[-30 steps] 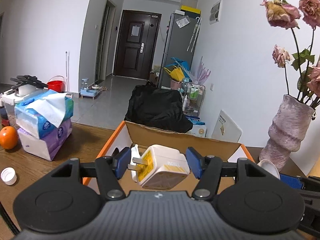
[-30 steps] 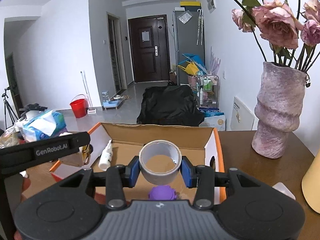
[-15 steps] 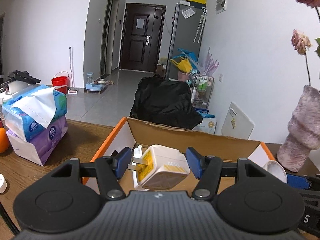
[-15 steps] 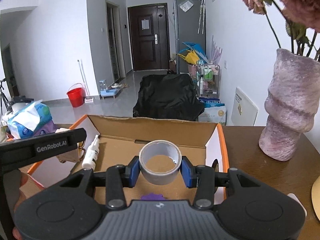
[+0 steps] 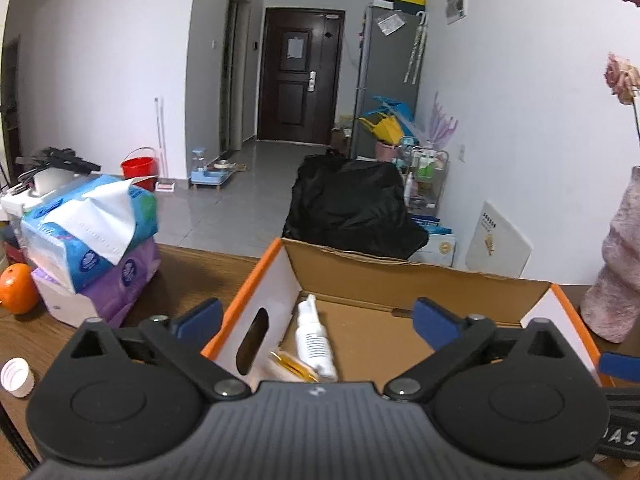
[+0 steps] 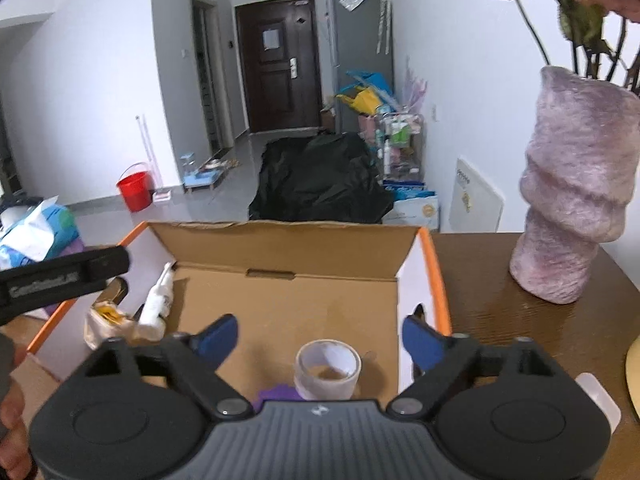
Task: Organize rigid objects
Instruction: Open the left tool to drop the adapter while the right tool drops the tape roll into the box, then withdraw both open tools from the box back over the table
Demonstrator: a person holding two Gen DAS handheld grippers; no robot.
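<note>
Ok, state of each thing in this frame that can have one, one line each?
left gripper: open, jaws just opened, nothing between
right gripper: open, jaws just opened, tape released
cardboard box: open, flaps up
tape roll: loose in box
spray bottle: lying down in box
vase: upright on table

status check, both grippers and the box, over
Both grippers, left and right, just opened, empty. Tape roll and plug adapter lie in cardboard box. Nothing blocking.
</note>
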